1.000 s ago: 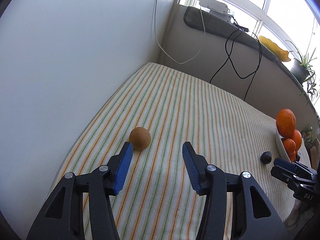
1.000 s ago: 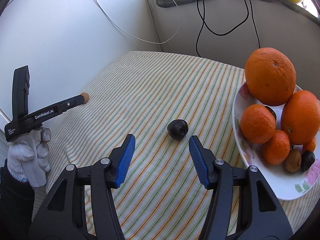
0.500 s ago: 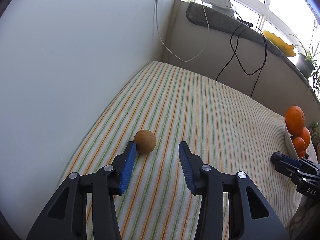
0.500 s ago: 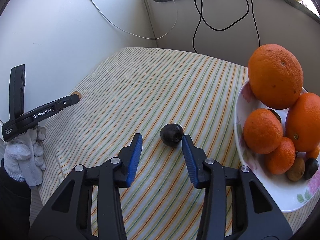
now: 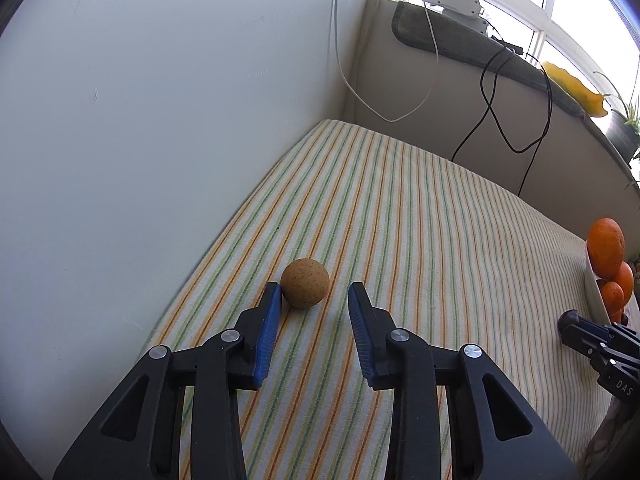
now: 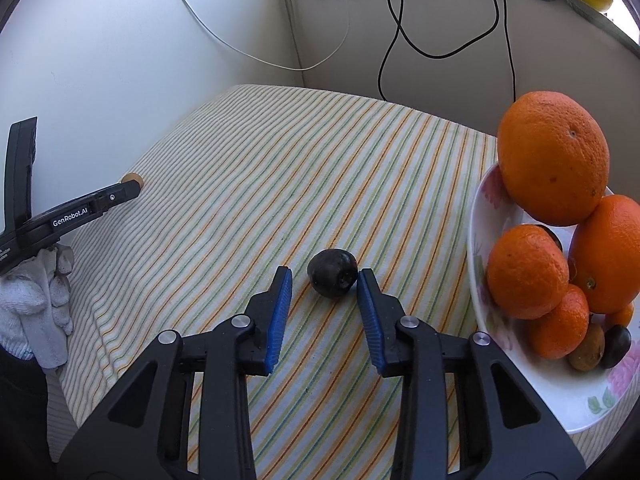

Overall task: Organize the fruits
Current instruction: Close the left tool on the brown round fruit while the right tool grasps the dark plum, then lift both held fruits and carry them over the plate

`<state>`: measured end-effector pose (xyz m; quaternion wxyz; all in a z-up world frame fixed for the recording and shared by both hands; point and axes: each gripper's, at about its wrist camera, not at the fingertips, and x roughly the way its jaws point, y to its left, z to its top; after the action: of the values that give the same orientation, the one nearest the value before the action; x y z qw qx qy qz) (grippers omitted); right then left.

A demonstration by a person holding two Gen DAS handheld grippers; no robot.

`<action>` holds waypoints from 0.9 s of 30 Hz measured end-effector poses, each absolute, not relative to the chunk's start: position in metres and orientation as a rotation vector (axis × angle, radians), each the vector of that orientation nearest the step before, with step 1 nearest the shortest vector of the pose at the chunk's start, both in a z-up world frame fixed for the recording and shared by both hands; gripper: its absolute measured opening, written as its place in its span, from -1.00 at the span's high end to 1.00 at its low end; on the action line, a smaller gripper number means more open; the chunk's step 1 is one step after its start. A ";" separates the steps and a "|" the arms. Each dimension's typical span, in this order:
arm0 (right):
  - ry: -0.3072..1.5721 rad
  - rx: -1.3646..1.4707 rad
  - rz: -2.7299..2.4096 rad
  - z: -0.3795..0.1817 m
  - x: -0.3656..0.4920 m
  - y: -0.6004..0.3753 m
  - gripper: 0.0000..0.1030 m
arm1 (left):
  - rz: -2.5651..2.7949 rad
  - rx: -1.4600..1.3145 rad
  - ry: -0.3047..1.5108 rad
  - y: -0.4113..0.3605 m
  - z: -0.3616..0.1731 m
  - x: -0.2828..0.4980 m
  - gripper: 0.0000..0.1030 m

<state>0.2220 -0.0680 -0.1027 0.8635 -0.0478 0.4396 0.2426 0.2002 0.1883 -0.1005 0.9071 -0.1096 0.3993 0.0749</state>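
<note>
A round brown fruit (image 5: pixel 305 283) lies on the striped cloth near the wall. My left gripper (image 5: pixel 314 289) has it between its tips. The left pad touches the fruit and the right pad stands apart from it while the jaws are closing. A small dark fruit (image 6: pixel 333 273) lies beside the white flowered bowl (image 6: pixel 560 400). My right gripper (image 6: pixel 325 273) brackets the dark fruit, jaws closing, with the right pad at its side and a gap on the left. The bowl holds several oranges (image 6: pixel 554 164) and small fruits.
The striped cloth (image 5: pixel 420 220) ends at a white wall on the left and a low ledge at the back, where cables (image 5: pixel 492 92) hang. A gloved hand (image 6: pixel 36 304) holds the left gripper (image 6: pixel 134 190). The bowl stands at the cloth's right edge.
Both pairs of jaws have narrowed. Each gripper has edged forward, so the brown fruit and the dark fruit now sit between the fingertips instead of ahead of them.
</note>
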 end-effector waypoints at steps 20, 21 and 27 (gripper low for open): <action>0.901 -0.069 0.525 -0.097 0.218 -0.078 0.53 | 0.110 -0.230 0.794 0.187 -0.094 0.188 0.57; 0.900 -0.067 0.527 -0.096 0.217 -0.078 0.53 | 0.105 -0.230 0.792 0.185 -0.094 0.187 0.57; 0.882 -0.050 0.538 -0.089 0.209 -0.089 0.53 | 0.050 -0.236 0.770 0.169 -0.086 0.175 0.57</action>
<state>0.2095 -0.0886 -0.0895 0.8691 -0.0238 0.4218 0.2573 0.1747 0.1690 -0.0856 0.9198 -0.1147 0.3745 0.0245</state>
